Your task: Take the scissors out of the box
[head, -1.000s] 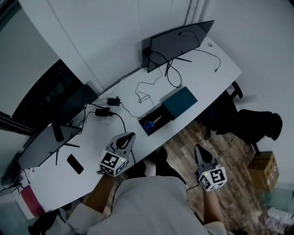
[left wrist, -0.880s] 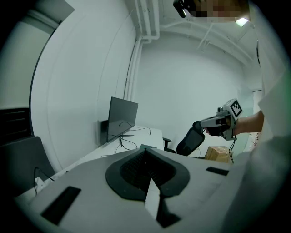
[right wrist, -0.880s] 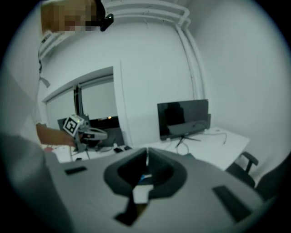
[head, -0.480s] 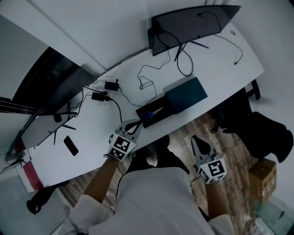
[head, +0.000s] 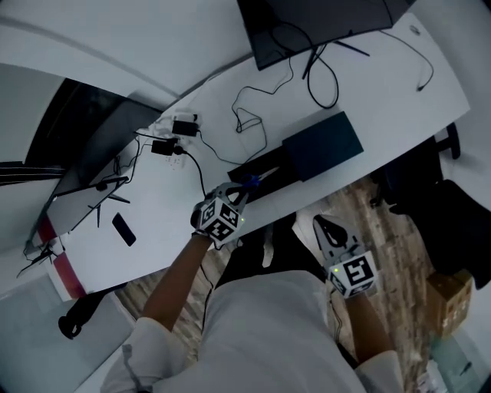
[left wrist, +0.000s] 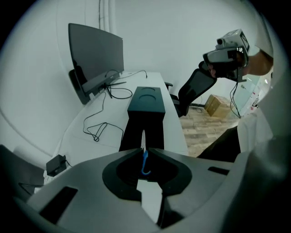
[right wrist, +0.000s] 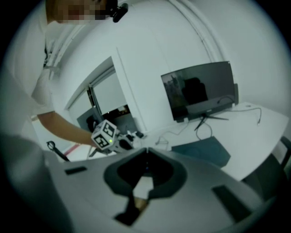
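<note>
A long black box point(head: 265, 170) lies open near the table's front edge, its dark teal lid point(head: 322, 146) resting on the far end. Blue-handled scissors point(head: 249, 182) lie in the near end. My left gripper point(head: 242, 190) points steeply down at that end. Its jaws are opening, a narrow gap between the tips. In the left gripper view the blue handle point(left wrist: 144, 164) shows through the gap of that gripper point(left wrist: 143, 149), with no pad pressing on it. My right gripper point(head: 317, 221) hangs off the table over the floor, shut and holding nothing point(right wrist: 146, 149).
A monitor point(head: 322, 23) stands at the table's back, with loose cables point(head: 245, 123) in front of it. Power adapters point(head: 173, 146) and a phone point(head: 123, 229) lie to the left. A black chair point(head: 437, 199) and a cardboard box point(head: 449, 295) stand on the floor at right.
My left gripper has moved forward and down from the table's front edge to the near end of the box, tipping steeper. The right gripper has sunk a little beside the table.
</note>
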The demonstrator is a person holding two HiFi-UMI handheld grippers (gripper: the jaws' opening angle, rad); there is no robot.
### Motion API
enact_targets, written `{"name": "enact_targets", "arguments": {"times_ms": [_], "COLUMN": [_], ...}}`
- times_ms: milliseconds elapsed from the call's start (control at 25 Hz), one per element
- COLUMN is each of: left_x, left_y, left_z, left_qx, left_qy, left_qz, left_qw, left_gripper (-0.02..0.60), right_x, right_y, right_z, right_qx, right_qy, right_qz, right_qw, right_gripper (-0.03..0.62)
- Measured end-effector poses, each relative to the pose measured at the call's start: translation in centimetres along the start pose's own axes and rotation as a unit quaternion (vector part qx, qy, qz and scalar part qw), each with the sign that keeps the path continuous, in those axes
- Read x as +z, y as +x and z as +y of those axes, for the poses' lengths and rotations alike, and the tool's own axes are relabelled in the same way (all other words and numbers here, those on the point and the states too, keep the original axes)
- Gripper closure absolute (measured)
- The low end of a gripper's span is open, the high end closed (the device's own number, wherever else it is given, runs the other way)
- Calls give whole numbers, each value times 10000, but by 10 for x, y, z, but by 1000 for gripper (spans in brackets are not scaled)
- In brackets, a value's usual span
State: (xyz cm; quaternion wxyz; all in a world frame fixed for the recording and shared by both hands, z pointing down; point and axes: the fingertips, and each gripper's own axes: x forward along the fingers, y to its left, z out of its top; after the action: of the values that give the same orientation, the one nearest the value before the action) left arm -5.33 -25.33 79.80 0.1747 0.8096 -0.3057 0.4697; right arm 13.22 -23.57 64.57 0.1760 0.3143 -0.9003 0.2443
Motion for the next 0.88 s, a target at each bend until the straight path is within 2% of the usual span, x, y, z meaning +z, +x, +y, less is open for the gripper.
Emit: {"name": "enact_targets", "arguments": {"times_ms": [200, 400, 640, 880], "left_x": [-26, -45, -55, -70], "left_y": [37, 61, 81, 95], "left_z": [7, 9, 7, 4], "left_qx": [-199, -487, -677, -728], "left_qy": [244, 406, 555, 725], "left_qz": [845, 1599, 2125, 2643], "left_qw": [9959, 9851, 9732, 9590], "left_gripper": [491, 455, 411, 407], "right_x": [-4, -8, -13, -15], "right_y": [16, 25, 30, 31], "right_z": [-10, -24, -37, -48], "right_qx": [172, 224, 245, 217], "right_qy": [143, 248, 309, 384], "right_qz": [11, 38, 68, 61], "right_qw": [9997, 9994, 9992, 9990], "right_gripper": [562, 562, 562, 562]}}
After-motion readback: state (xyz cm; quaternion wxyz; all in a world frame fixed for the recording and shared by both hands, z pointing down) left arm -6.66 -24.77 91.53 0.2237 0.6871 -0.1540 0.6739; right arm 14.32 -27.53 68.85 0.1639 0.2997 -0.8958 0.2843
